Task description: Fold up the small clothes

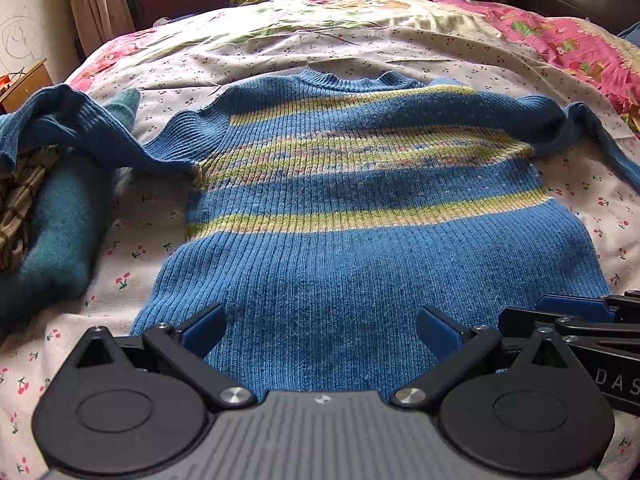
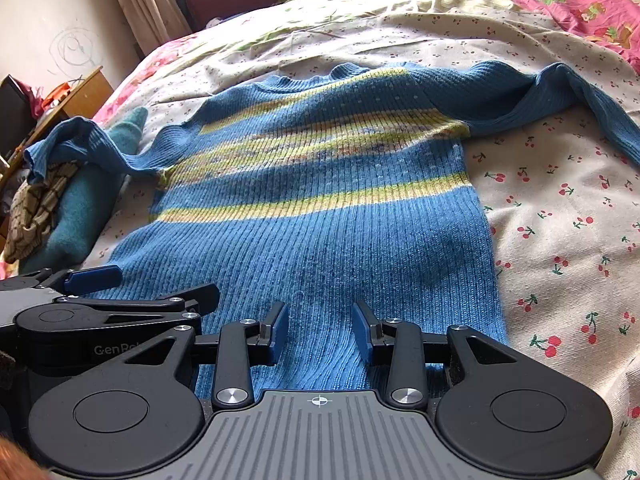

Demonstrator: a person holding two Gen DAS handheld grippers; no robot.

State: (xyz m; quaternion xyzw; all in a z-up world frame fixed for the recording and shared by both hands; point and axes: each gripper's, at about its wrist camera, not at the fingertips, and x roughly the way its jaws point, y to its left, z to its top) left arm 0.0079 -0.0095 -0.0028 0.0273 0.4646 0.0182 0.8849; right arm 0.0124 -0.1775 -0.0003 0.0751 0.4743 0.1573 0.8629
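Note:
A small blue ribbed sweater (image 1: 340,208) with yellow stripes lies flat on the bed, collar away from me, both sleeves spread out. It also shows in the right wrist view (image 2: 328,216). My left gripper (image 1: 320,332) is open wide over the sweater's hem. My right gripper (image 2: 320,330) is open, narrower, over the hem just to the right; its fingers (image 1: 576,308) show at the right edge of the left wrist view. The left gripper's finger (image 2: 96,274) shows at the left of the right wrist view. Neither holds anything.
A cherry-print sheet (image 2: 560,220) covers the bed. A teal garment (image 1: 60,224) and a checked cloth (image 2: 36,208) lie at the left under the sweater's left sleeve (image 1: 80,120). A pink quilt (image 1: 560,40) lies at the far right. A wooden nightstand (image 2: 80,96) stands left.

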